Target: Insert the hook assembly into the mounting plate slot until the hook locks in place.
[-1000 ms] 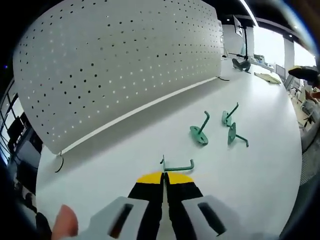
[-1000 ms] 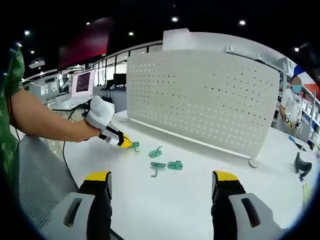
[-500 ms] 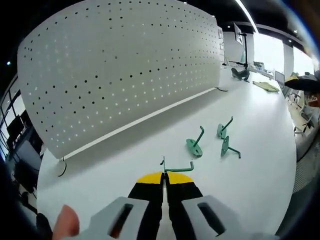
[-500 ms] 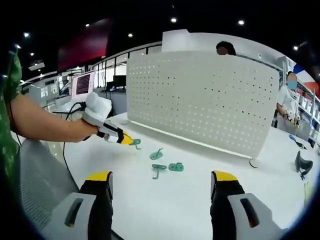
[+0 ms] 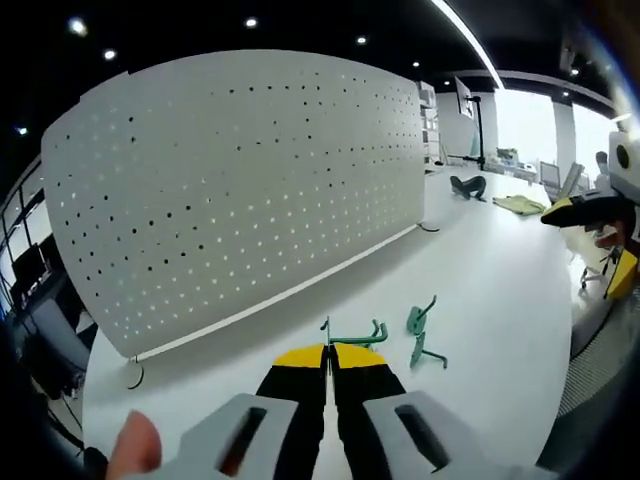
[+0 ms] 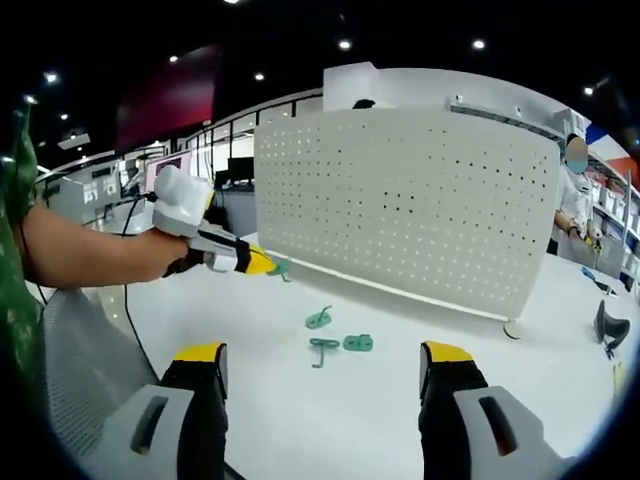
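My left gripper (image 5: 328, 348) is shut on a green hook (image 5: 358, 337), whose bar sticks out to the right of the yellow fingertips above the white table (image 5: 500, 270). The white pegboard (image 5: 240, 190) stands upright just beyond it. In the right gripper view the left gripper (image 6: 262, 264), held in a person's hand, carries the green hook (image 6: 279, 267) in the air near the pegboard's (image 6: 400, 200) lower left corner. Three more green hooks (image 6: 340, 335) lie on the table. My right gripper (image 6: 323, 351) is open with nothing between its jaws, and it appears as the right gripper (image 5: 595, 240) at the table's far side.
Two spare hooks (image 5: 421, 335) lie right of my left jaws. A black object (image 6: 607, 328) sits at the table's far right, near the pegboard's round foot (image 6: 515, 328). A person (image 6: 578, 190) stands behind the board. Bare table (image 6: 300, 420) lies in front.
The left gripper has risen off the table with the green hook and moved toward the pegboard. The right gripper has stayed open and nearly still.
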{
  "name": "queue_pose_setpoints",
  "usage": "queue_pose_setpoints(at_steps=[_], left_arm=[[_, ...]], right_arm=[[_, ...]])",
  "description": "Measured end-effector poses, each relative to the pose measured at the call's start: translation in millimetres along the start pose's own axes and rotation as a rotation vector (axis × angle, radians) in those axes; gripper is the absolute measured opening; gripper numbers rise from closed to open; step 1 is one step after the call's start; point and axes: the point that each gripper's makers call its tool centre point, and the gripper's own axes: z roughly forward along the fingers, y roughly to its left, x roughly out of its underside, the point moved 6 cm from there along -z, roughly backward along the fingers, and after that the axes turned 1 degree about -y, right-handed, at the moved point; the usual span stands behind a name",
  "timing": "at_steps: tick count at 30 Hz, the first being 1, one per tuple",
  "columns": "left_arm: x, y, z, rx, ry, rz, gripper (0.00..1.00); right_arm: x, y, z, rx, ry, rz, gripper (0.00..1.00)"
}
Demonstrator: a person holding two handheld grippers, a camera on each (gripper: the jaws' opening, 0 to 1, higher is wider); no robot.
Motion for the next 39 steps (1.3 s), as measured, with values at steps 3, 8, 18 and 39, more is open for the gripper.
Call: queue_pose_setpoints(at_steps=[3, 8, 18, 39], left_arm=[[-4.2, -1.5, -4.6, -0.002, -0.015, -0.005, 0.02], [-9.6, -4.5, -11.5, -0.001, -0.04, -0.01, 0.02], [-24.1, -15.7, -24.4, 0.018, -0.099, -0.021, 0.02], [-60.9, -48.7, -50.7, 0.091, -0.221, -0.015, 0.02]], right_arm=[[-0.4, 0.8, -0.2, -0.003, -0.003, 0.01, 0.79], [-2.3, 1.9, 0.2, -0.012, -0.013, 0.046, 0.79], [-11.1, 2.5, 3.7, -0.04, -0.049, 0.138, 0.75], [-23.0, 5.3, 3.3, -0.141, -0.149, 0.489, 0.67]])
